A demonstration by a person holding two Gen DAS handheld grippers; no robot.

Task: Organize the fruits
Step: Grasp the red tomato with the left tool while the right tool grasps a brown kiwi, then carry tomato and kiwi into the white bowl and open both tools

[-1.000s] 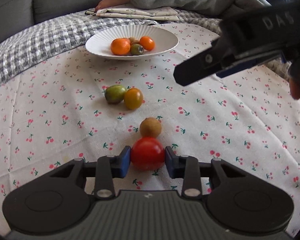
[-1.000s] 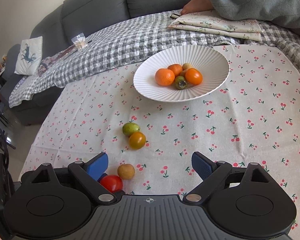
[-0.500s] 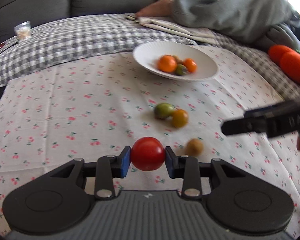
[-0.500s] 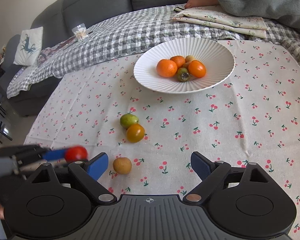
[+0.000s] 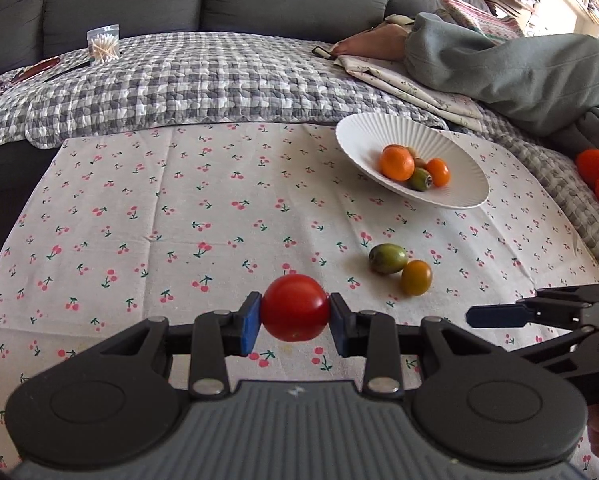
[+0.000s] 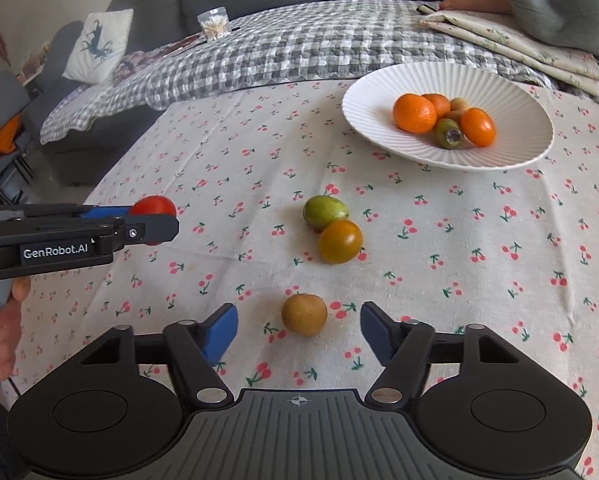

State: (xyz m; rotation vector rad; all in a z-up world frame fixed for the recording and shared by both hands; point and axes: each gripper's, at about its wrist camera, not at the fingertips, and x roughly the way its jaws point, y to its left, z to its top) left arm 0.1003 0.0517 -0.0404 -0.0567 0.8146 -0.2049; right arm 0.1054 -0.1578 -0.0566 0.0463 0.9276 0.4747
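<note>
My left gripper [image 5: 294, 322] is shut on a red tomato [image 5: 294, 306] and holds it above the cherry-print cloth; it also shows at the left of the right wrist view [image 6: 152, 216]. My right gripper [image 6: 298, 331] is open, its fingers either side of a brown round fruit [image 6: 304, 313] on the cloth. A green fruit [image 6: 324, 210] and an orange-green tomato [image 6: 340, 241] lie touching beyond it. A white ribbed plate [image 6: 511, 96] at the far right holds several orange and green fruits [image 6: 414, 113]. The plate shows in the left wrist view [image 5: 363, 136].
A grey checked blanket [image 5: 203, 76] covers the sofa behind the table. A jar of cotton swabs [image 5: 103, 45] stands on it. A person in grey clothes [image 5: 511, 64] lies at the back right. The cloth's left edge [image 6: 111, 168] drops off to the floor.
My left gripper has lifted the red tomato off the cloth and swung left, away from the brown fruit. My right gripper has moved in so its open fingers flank the brown fruit.
</note>
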